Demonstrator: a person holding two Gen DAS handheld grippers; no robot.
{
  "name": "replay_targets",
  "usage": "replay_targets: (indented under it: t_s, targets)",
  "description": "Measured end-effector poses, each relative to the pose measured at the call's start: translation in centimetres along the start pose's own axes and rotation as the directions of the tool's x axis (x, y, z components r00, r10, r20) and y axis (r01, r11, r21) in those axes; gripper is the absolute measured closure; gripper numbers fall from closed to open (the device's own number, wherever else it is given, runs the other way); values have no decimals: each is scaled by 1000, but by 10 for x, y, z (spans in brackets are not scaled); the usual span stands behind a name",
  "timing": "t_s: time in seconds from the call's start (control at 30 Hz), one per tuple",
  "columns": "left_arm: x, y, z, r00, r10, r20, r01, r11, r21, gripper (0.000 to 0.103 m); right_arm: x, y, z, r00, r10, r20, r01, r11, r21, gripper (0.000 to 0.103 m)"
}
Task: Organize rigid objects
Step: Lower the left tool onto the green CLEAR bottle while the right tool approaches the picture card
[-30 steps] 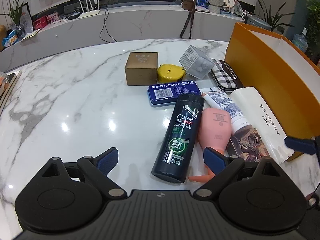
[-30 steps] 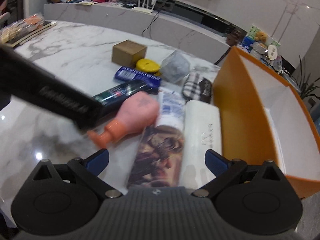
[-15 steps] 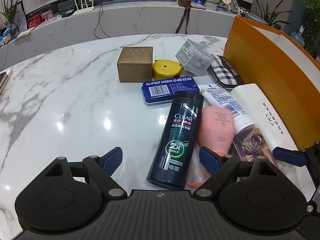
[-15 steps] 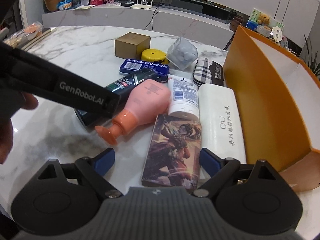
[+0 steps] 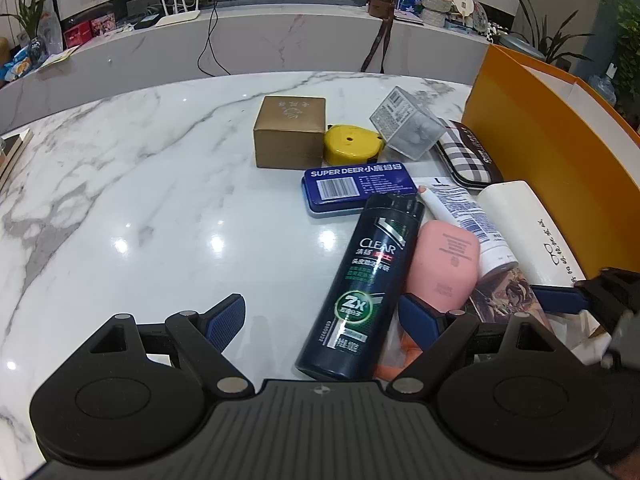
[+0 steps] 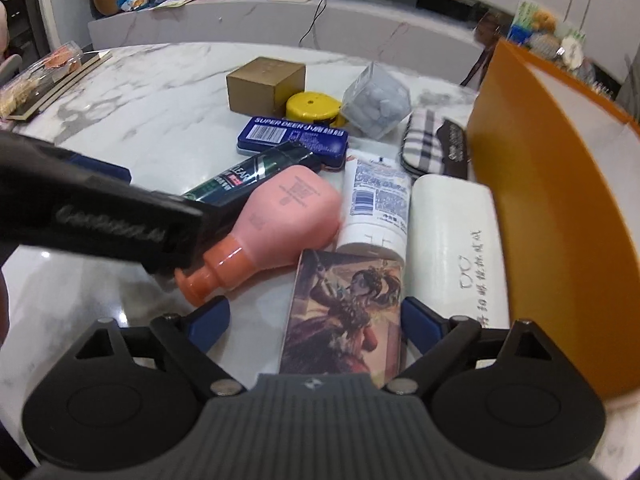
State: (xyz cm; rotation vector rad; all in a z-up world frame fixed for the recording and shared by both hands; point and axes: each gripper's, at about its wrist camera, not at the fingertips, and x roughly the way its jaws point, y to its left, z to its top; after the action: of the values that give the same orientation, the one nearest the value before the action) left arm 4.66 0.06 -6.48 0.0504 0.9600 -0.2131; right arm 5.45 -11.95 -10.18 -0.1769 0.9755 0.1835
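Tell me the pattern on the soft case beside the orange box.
Black-and-white plaid case; clearest in the left wrist view.

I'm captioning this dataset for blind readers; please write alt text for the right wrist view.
The right gripper, fingers open, straddles an illustrated flat card box on a white marble table. Beside the box lie a pink plastic bottle, a white tube and a white cylindrical case, against a tall orange cardboard box.

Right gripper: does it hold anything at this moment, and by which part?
Nothing is held yet. The right gripper has just been closing, its jaws on either side of the near end of the illustrated card box, but the pads do not press on it.
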Motion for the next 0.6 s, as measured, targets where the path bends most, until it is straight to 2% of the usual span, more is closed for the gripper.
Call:
replay_targets:
  t_s: [0.03,0.13,0.27,0.37,0.47,0.6]
  targets:
    - [1,1,0,1000,-2,-1,2,1000,-3,2,4,-5,2,1000,2,-10,-1,1000,12,27]
    - [3,3,0,1000,-7,-2,7,1000,-6,2,10,-14,7,1000,19,20,-19,1000,14,37]
    - [8,2,-1,1000,-14,-9,14,1000,4,2,13,-12,10,1000,13,7,-13,1000,4,36]
    - [11,0,-2,1000,-12,-7,12,999,31,4,11,-9,8,1000,22,-16,-22,1000,-1,27]
    - [14,-2,-3,1000,-12,-1,13,998,54,4,8,-6,2,1000,5,-3,-5,1000,20,27]
    - [23,-8,-4,1000,-17,-1,17,995,98,13,5,-5,-4,1000,3,19,-4,1000,25,28]
